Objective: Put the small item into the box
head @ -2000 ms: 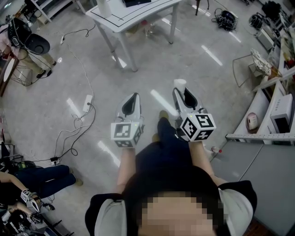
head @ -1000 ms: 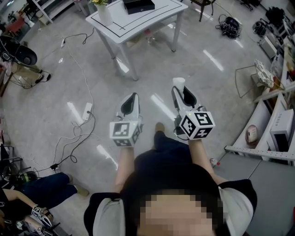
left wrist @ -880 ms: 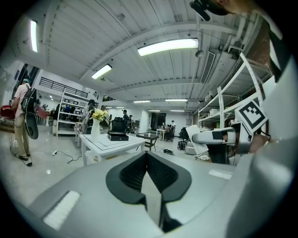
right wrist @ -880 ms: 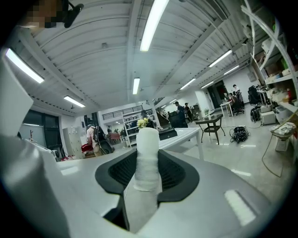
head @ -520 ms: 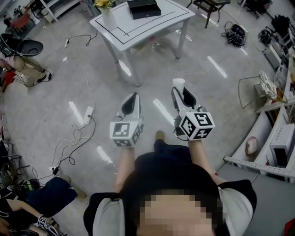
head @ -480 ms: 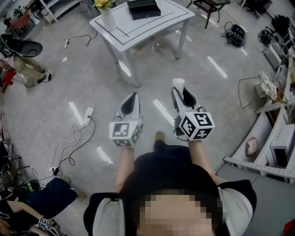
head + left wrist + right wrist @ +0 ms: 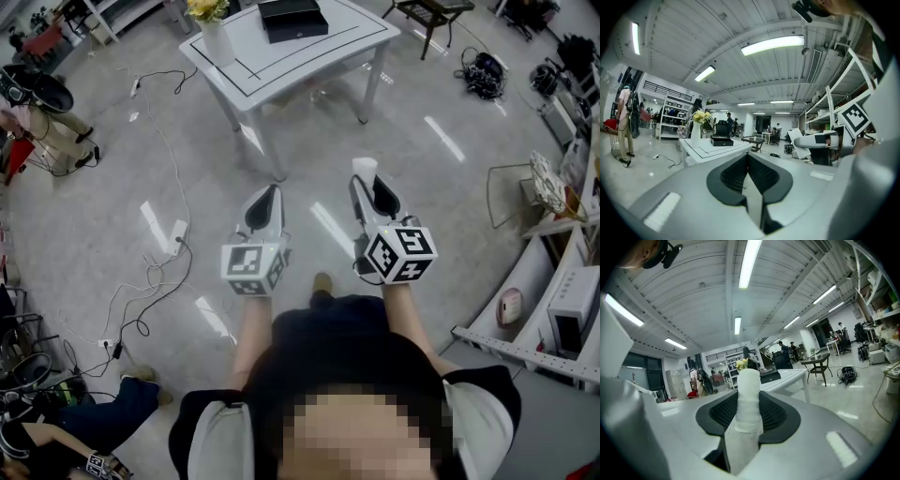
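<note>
White and cylinder-shaped, the small item point(image 7: 749, 399) stands upright in the right gripper point(image 7: 371, 190). The jaws are clamped on its lower half and its top pokes out past the tips. The grip looks chosen to keep the piece steady and leave its end free for lowering into a container. The item is held in the air well short of the white table point(image 7: 323, 58), on that table's near side.

The left gripper point(image 7: 265, 204) hangs level alongside, equally far from the table, its jaws pressed together with nothing between them. It appears to be kept in reserve, perhaps for steadying the box or its lid.

The black box point(image 7: 293, 19) lies flat toward the table's far edge, well apart from both grippers. Whether it is open, and what it may hold, cannot be made out from here. Just beside it, at the table's far left corner, a white vase point(image 7: 217, 39) holds yellow flowers point(image 7: 207, 8).

By this reading, the task is at the approach stage: item secured, box not yet reached.
</note>
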Demonstrator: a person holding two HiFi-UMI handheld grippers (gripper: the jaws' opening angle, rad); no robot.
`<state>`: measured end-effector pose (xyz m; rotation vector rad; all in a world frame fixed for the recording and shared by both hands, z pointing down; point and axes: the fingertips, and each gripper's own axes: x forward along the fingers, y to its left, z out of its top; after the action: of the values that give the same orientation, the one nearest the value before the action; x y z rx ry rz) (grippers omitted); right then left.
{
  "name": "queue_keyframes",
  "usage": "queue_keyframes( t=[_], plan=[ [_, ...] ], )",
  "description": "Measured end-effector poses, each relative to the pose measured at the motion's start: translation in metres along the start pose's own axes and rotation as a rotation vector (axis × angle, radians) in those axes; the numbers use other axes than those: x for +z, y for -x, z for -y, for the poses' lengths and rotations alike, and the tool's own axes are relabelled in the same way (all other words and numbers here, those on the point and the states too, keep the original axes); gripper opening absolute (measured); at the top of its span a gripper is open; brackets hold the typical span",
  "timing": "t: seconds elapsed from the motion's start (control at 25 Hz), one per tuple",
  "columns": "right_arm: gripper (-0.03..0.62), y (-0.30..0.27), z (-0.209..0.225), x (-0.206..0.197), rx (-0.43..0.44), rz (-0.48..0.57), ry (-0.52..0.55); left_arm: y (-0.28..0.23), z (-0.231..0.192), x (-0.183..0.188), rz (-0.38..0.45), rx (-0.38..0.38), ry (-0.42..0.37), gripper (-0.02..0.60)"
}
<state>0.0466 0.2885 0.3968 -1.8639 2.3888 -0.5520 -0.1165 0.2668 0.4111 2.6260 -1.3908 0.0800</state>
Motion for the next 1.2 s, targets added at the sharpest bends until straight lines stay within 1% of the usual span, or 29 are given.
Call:
queue_keyframes(
  t=[0.32, 0.6, 0.84, 1.2],
  plan=[
    [0.14, -0.012, 0.01, 0.0, 0.035, -0.012, 0.002, -0.014, -0.002, -0.004, 0.011, 0.031, 0.012, 0.009],
    [0.138, -0.013, 0.017, -0.001, 0.032, -0.021, -0.019, -0.02, 0.0, -0.005, -0.004, 0.03, 0.029, 0.009],
    [0.14, -0.011, 0.025, -0.001, 0.021, -0.018, -0.033, -0.021, 0.003, -0.006, -0.01, 0.025, 0.02, 0.009],
    [0.14, -0.022, 0.025, -0.001, 0.02, -0.028, -0.038, -0.027, -0.003, -0.008, -0.021, 0.021, 0.031, 0.009]
  ],
)
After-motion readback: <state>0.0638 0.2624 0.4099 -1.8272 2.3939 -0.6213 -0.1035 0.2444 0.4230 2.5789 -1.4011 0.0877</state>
